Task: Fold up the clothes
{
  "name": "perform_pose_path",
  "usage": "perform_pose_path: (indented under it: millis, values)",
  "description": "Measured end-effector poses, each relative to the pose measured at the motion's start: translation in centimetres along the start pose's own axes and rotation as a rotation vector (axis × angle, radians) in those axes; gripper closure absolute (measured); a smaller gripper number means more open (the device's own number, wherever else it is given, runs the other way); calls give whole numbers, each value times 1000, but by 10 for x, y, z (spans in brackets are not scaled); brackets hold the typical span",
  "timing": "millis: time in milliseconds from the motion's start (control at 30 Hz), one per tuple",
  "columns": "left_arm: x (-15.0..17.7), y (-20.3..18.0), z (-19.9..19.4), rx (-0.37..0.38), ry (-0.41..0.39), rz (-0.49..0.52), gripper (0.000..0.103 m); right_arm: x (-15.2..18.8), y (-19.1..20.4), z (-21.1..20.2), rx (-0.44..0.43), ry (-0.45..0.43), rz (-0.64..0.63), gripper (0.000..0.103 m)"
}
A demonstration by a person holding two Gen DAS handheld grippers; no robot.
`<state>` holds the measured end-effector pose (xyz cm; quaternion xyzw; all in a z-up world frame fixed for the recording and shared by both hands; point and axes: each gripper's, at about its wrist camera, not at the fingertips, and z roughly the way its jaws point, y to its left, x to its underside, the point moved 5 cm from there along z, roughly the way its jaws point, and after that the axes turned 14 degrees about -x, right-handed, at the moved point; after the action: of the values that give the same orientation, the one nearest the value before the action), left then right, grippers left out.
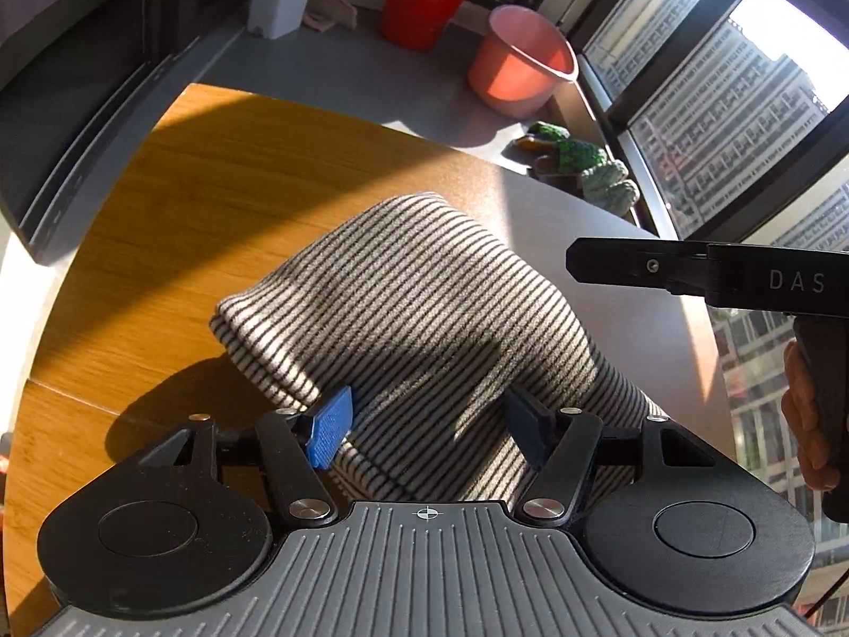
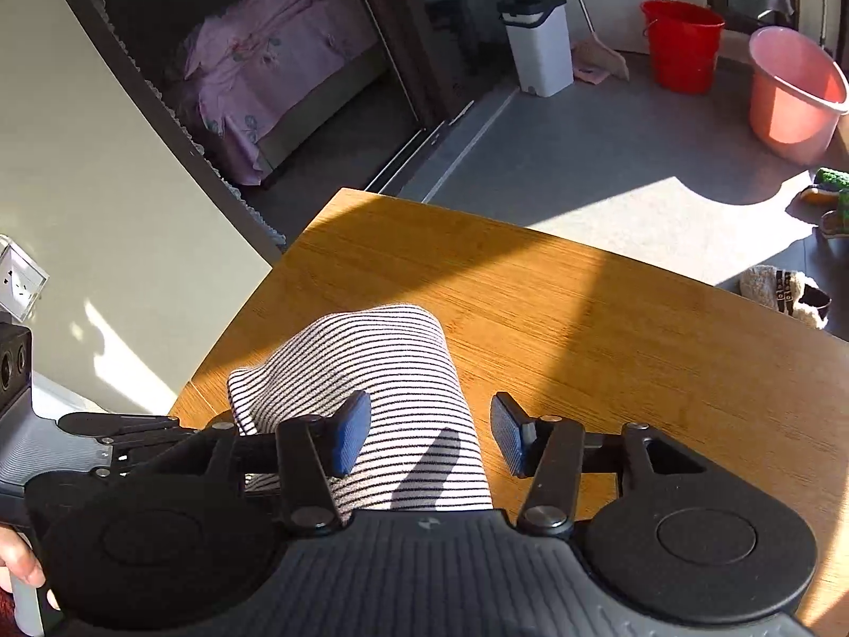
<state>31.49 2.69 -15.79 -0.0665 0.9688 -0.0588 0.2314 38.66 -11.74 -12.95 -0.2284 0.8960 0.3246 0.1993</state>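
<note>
A striped garment [image 1: 403,313], folded into a thick bundle, is lying on a wooden table [image 1: 212,196] in strong sunlight. The left gripper [image 1: 430,427] is hovering over the bundle's near end, its blue pads spread wide, not pressing the cloth. The right gripper [image 2: 431,432] is also standing open above the bundle's edge, gripping nothing. In the left view its black body is reaching in from the right, held by a hand [image 1: 806,424]. Beyond the table, on the grey floor, are sitting a red bucket [image 2: 682,45], a pink tub [image 2: 793,95], a white bin [image 2: 536,42] and slippers [image 1: 578,164].
</note>
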Motion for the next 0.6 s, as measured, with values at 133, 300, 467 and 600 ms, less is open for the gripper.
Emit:
perform_pose_path:
  millis: [133, 300, 467, 600]
  values:
    - [2, -1, 1, -20, -2, 18, 34, 9, -10, 33, 115, 52, 20, 3]
    - [4, -3, 1, -14, -15, 28, 31, 13, -21, 28, 83, 33, 92, 0]
    - [5, -3, 1, -3, -13, 24, 29, 22, -13, -5, 67, 32, 73, 0]
    - [5, -3, 2, 5, -9, 18, 24, 51, -9, -28, 117, -4, 70, 0]
